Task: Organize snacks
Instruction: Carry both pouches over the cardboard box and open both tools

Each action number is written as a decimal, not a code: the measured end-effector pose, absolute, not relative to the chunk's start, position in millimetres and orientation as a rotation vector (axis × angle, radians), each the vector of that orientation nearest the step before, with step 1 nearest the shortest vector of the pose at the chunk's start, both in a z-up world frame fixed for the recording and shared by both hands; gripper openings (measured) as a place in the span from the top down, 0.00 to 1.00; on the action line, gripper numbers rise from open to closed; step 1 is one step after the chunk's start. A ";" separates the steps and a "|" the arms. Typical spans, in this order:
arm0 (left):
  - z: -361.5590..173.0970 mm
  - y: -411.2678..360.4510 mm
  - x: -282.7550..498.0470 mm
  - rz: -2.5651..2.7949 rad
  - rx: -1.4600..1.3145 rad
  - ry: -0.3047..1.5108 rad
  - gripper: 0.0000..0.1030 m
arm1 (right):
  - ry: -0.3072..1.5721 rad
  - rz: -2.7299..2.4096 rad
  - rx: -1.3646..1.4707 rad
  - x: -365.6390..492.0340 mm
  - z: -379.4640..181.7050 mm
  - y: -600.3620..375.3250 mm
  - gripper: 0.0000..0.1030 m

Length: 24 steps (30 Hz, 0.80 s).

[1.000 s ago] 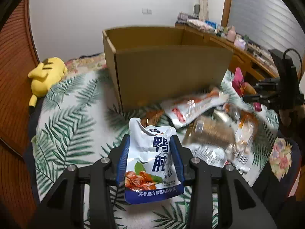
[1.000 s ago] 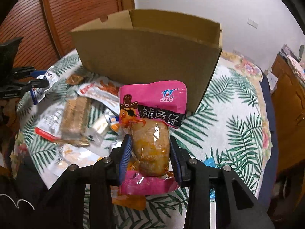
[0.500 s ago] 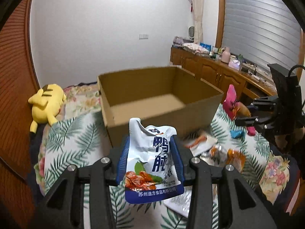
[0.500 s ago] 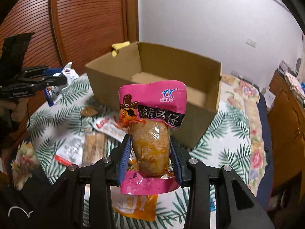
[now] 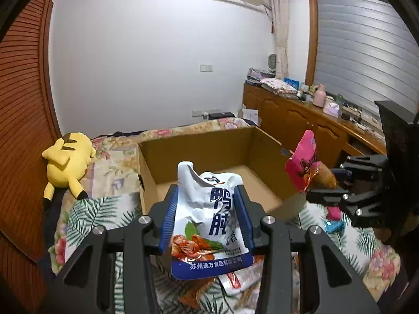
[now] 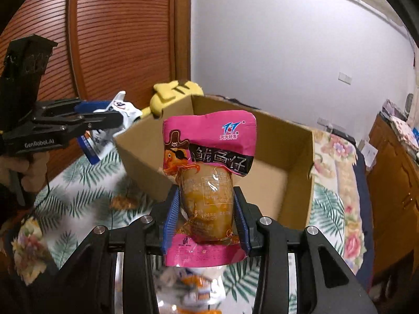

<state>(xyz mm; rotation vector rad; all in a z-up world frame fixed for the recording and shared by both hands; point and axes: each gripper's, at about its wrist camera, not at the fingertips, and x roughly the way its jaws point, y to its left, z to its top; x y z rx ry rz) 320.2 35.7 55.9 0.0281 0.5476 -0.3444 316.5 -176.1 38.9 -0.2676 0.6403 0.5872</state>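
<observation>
Lifting both snacks off the bed now: left claw grips the white pouch, right claw grips the pink pack, both raised near the box, ready for dropping in.

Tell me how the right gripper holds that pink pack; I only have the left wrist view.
Observer: In the right wrist view, both blue pads of the right gripper press the pink pack at its clear lower window. The pack stands upright.
Operator: Report what is printed on its front.
Observer: A cartoon squid in a pirate hat and eyepatch, beside a black band of lettering.
Operator: Check under that gripper.
Observer: Blurred packets lie on the leaf-print bedspread; one shows orange and white.
</observation>
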 end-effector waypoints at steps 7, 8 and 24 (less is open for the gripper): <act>55.1 36.8 347.0 -0.313 0.000 0.540 0.60 | 0.618 0.563 -0.267 341.4 44.7 -163.4 0.62; 52.9 36.9 349.9 -0.310 -0.002 0.543 0.60 | 0.619 0.558 -0.269 345.5 44.0 -162.8 0.62; 11.6 23.4 392.8 -0.323 0.007 0.641 0.60 | 0.689 0.490 -0.228 401.1 5.2 -172.3 0.61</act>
